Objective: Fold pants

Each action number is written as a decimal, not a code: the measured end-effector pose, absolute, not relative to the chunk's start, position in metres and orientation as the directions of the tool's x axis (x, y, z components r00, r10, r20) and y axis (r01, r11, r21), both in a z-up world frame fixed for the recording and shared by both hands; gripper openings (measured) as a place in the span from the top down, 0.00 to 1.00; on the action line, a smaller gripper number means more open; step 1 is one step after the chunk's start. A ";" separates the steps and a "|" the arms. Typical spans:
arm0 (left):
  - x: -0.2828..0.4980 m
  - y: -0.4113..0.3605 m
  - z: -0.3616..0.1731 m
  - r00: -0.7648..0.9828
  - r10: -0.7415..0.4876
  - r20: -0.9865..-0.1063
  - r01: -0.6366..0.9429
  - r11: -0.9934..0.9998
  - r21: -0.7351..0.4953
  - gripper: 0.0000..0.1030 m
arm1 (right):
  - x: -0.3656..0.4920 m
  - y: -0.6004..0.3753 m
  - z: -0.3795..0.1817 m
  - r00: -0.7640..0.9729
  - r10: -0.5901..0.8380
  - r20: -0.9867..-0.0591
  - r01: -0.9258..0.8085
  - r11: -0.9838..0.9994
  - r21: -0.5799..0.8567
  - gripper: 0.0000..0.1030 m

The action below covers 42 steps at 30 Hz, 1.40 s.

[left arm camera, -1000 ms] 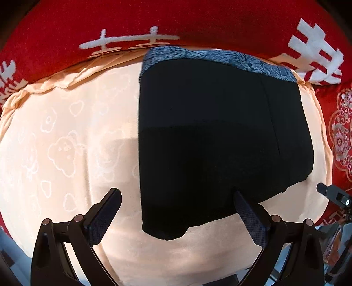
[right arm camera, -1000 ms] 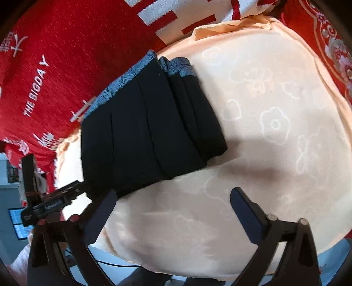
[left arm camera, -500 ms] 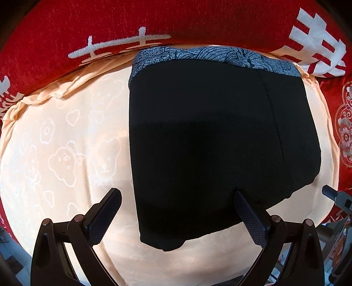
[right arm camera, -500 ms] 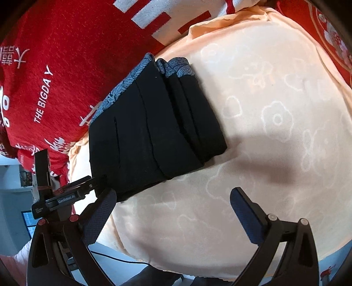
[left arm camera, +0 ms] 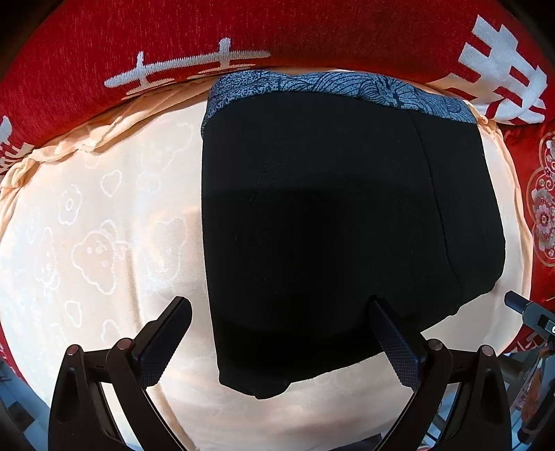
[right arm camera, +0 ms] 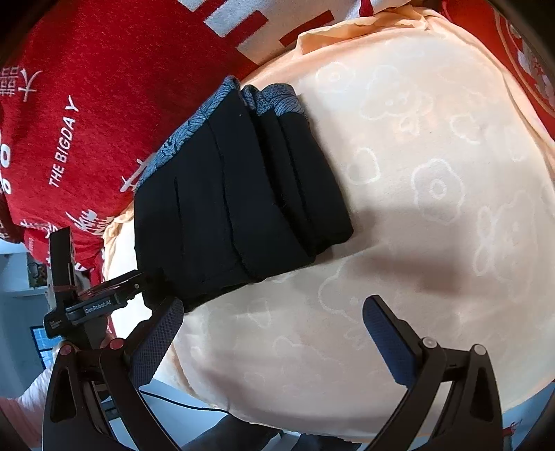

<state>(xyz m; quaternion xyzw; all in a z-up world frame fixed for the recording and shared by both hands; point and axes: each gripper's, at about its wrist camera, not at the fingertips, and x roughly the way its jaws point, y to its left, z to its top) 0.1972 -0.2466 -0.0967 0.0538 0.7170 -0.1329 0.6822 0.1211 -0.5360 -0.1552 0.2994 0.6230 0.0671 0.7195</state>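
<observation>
The black pants (left arm camera: pixel 340 236) lie folded into a thick rectangle on the peach sheet (left arm camera: pixel 86 243), with the grey patterned waistband (left arm camera: pixel 333 86) at the far edge. In the right wrist view the pants (right arm camera: pixel 229 201) sit left of centre and show stacked folded layers. My left gripper (left arm camera: pixel 277 308) is open and empty, hovering over the near edge of the pants. My right gripper (right arm camera: pixel 274 312) is open and empty over bare sheet (right arm camera: pixel 416 208), just right of the pants. The left gripper (right arm camera: pixel 90 305) also shows at the pants' near left corner in the right wrist view.
A red blanket with white characters (left arm camera: pixel 277 31) lies behind the peach sheet; it also shows in the right wrist view (right arm camera: pixel 104 86). A red floral cloth (left arm camera: pixel 544 208) borders the right side. The bed edge and floor (right arm camera: pixel 208 409) are close in front.
The left camera has moved closer over the pants and slightly left. The right gripper has pulled back a little. Both grippers stay open; the pants have not moved.
</observation>
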 end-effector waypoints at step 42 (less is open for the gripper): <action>0.197 -0.240 -0.095 -0.058 -0.106 -0.993 0.256 0.959 -0.118 0.01 | 0.120 -0.532 -0.157 0.193 0.465 -0.864 0.263 0.824 0.502 0.00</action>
